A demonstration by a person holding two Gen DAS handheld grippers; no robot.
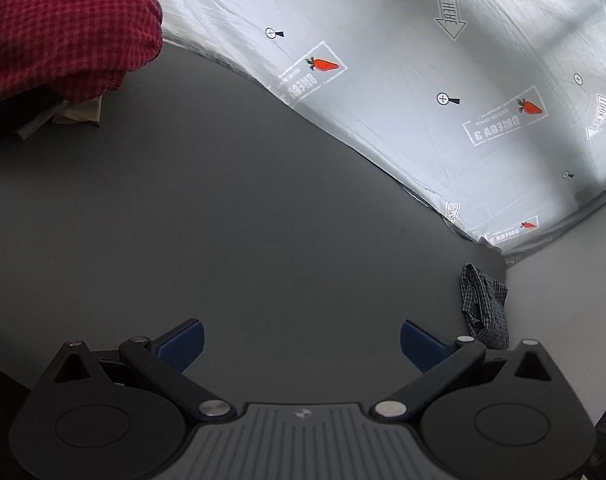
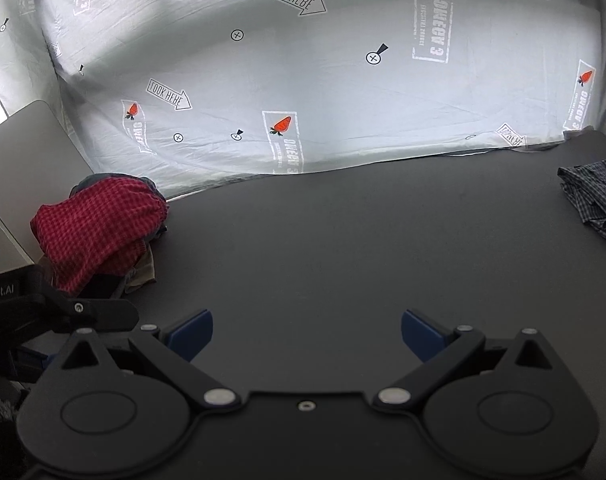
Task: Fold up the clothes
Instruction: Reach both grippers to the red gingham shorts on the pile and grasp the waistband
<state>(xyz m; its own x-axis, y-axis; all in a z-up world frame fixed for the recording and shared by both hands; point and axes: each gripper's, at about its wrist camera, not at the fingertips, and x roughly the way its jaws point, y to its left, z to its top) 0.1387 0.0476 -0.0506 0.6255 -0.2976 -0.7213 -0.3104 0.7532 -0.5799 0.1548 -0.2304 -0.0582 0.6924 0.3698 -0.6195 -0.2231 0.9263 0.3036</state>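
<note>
A red checked garment (image 2: 99, 228) lies on top of a pile of clothes at the left of the dark grey table (image 2: 323, 248); it also shows at the top left of the left wrist view (image 1: 63, 32). A folded dark plaid garment (image 2: 595, 196) lies at the table's far right, and appears in the left wrist view (image 1: 485, 304) too. My left gripper (image 1: 301, 344) is open and empty above bare table. My right gripper (image 2: 307, 336) is open and empty, well short of both garments.
A white printed sheet (image 2: 323, 80) with carrot logos hangs behind the table. A grey panel (image 2: 27, 160) stands at the left. Part of the left gripper's black body (image 2: 43, 312) shows at the left edge of the right wrist view.
</note>
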